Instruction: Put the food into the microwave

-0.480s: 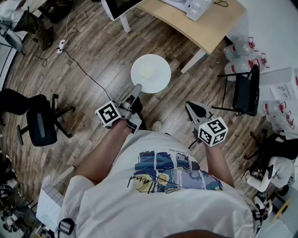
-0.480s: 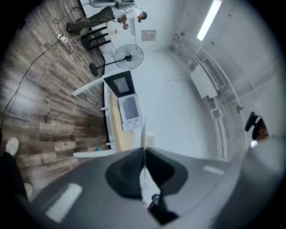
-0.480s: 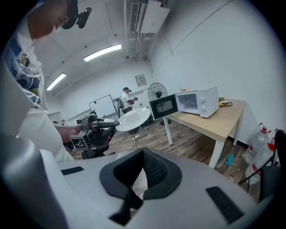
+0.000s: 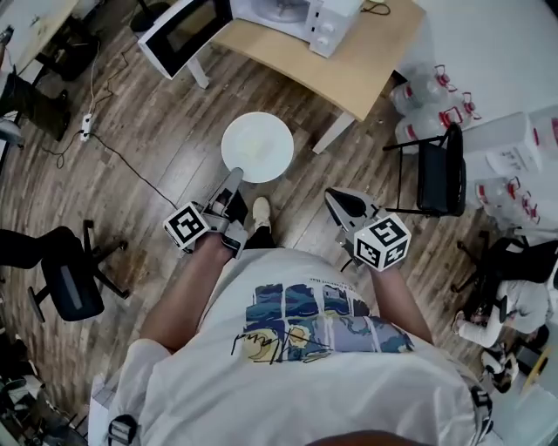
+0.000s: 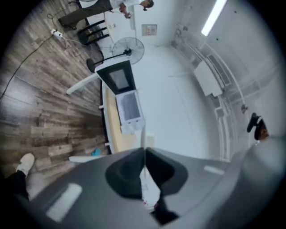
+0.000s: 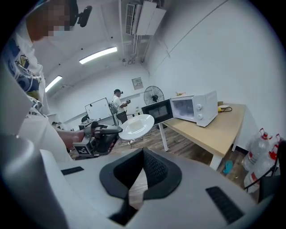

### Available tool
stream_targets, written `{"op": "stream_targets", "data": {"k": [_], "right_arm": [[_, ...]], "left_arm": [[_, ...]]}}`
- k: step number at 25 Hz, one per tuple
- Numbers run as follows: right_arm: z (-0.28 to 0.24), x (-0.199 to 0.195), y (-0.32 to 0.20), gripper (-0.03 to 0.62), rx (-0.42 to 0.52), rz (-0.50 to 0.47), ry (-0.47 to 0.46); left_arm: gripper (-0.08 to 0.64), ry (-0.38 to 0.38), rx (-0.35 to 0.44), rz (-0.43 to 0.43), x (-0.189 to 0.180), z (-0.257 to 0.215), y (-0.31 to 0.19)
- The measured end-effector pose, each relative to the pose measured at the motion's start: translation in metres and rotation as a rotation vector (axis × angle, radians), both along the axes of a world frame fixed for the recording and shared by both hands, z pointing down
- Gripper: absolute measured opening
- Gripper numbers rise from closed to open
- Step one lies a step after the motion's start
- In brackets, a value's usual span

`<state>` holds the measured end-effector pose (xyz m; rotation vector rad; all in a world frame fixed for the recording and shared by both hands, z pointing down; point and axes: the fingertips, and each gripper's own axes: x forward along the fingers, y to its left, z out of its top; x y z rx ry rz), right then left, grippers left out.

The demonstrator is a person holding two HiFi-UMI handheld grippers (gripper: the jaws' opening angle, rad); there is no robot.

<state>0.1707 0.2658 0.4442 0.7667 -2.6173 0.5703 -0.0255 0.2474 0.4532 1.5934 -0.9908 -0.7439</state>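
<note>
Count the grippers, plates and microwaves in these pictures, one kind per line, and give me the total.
Grippers: 2, the left gripper and the right gripper
Plates: 1, the white plate, held at its rim by the left gripper
Microwaves: 1, the microwave on the table, door open
Total: 4

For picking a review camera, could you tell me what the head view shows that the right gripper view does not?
Only the head view: the office chair beside the person. Only the right gripper view: the fan and a person at the back. Both: the plate in the left gripper and the open microwave on the table.
</note>
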Motion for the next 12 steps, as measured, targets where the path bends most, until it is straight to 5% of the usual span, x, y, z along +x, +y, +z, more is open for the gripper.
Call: {"op": "stream_targets", "data": {"k": [7,12], "right_arm": [[-0.014,0.000,-0.080,0.008,0.012,0.059,0.013],[-0.014,-0.012,-0.121,0.066,0.011,0.088,-0.011]], "left_arm": [[0.015,0.005,0.029,0.048,-0.007,-0.006,-0.102],[0.015,0.012,0.031,0.042,-0.017,-0.002,-0.162]]}}
